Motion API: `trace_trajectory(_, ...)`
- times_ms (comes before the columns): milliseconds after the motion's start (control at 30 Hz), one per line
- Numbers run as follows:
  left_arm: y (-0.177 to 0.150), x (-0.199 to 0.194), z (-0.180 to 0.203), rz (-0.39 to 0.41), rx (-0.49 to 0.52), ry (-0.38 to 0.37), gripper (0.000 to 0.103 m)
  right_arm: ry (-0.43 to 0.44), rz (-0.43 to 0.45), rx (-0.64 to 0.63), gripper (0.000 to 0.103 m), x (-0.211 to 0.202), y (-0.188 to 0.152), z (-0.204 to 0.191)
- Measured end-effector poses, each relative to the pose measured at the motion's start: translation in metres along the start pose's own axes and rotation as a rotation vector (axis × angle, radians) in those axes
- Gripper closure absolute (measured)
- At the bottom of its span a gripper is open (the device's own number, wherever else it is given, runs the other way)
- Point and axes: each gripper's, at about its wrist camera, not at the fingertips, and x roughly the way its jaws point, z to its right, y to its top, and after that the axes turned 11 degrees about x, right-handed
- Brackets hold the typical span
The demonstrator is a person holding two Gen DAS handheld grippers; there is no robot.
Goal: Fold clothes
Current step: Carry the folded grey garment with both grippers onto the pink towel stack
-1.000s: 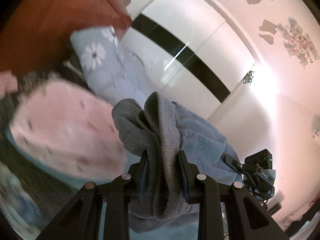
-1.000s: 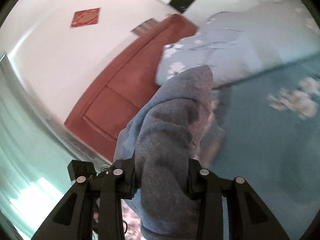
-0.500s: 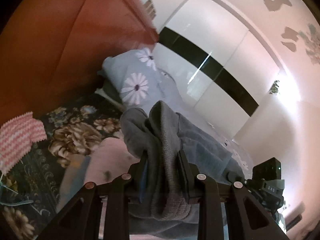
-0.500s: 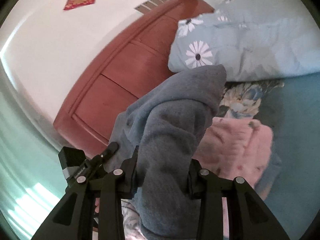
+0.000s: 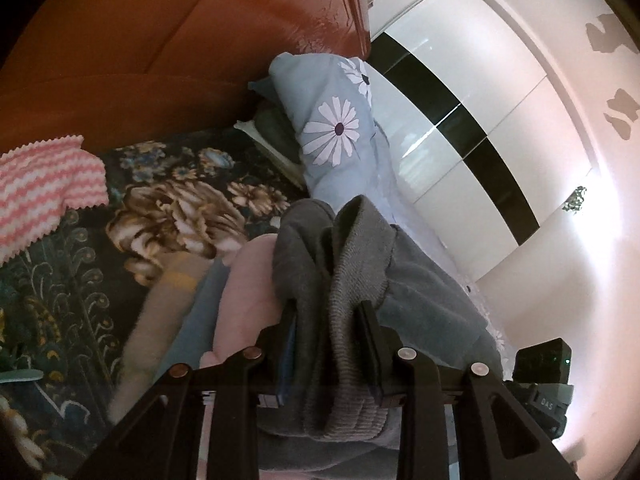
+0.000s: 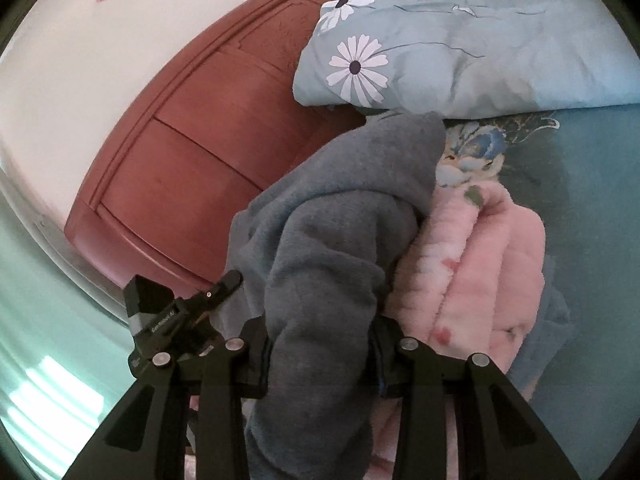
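A grey fleece garment (image 5: 352, 248) hangs bunched between the fingers of my left gripper (image 5: 330, 320). Its ribbed hem sits in the jaws, which are opening slightly while the pads still touch the cloth. My right gripper (image 6: 320, 328) is shut on another thick fold of the same grey garment (image 6: 340, 200). The garment spans both grippers, held just above a folded pink fluffy garment (image 6: 480, 260) that lies on the bed. In the left wrist view the pink fluffy garment (image 5: 248, 280) shows below and left of the fingers.
A blue daisy-print quilt (image 6: 440, 52) is heaped against the red-brown wooden headboard (image 6: 200, 120). A pink-and-white striped cloth (image 5: 40, 184) lies on a dark floral blanket (image 5: 80, 280). A teal sheet (image 6: 580, 180) covers the bed to the right. White wardrobe doors (image 5: 460, 100) stand behind.
Both grippers have carried the grey garment down and toward the headboard. The pink garment and the floral blanket now lie close beneath it. The grip looks the same.
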Motion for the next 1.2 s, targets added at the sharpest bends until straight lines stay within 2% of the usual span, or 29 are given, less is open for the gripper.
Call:
trace_trajectory(167,0.008,-0.021,0.020,-0.012,0.062,0.067,0.063,-0.034,-0.005,-0.066,0.059,-0.018,0.001,-0.014)
trace_trajectory(233,0.013,-0.037,0.026,0.016,0.097,0.097,0.058,-0.046,0.003,-0.102,0.058,-0.031,0.000,-0.019)
trace_trajectory(367,0.026,-0.059,0.050,0.081,0.169,0.119,0.051,-0.078,0.071,-0.207,0.057,-0.060,0.009,-0.039)
trace_trajectory(467,0.033,-0.049,0.081,0.066,0.247,0.103,0.045,-0.115,0.064,-0.295,0.056,-0.054,0.020,-0.069)
trace_trajectory(567,0.031,-0.024,0.096,-0.002,0.292,0.118,0.044,-0.136,0.028,-0.335,0.056,-0.030,0.030,-0.085)
trace_trajectory(633,0.027,-0.012,0.095,-0.036,0.296,0.134,0.044,-0.154,0.006,-0.353,0.056,-0.014,0.037,-0.093)
trace_trajectory(767,0.014,0.005,0.079,-0.094,0.275,0.152,0.044,-0.189,-0.044,-0.373,0.056,0.005,0.035,-0.084)
trace_trajectory(867,0.006,0.007,0.070,-0.092,0.279,0.129,0.044,-0.169,-0.045,-0.393,0.056,0.001,0.026,-0.074)
trace_trajectory(967,0.003,0.007,0.067,-0.091,0.280,0.117,0.044,-0.189,-0.055,-0.391,0.056,0.005,0.023,-0.068)
trace_trajectory(1200,-0.001,0.010,0.070,-0.116,0.273,0.156,0.044,-0.233,-0.071,-0.364,0.056,0.014,0.019,-0.056)
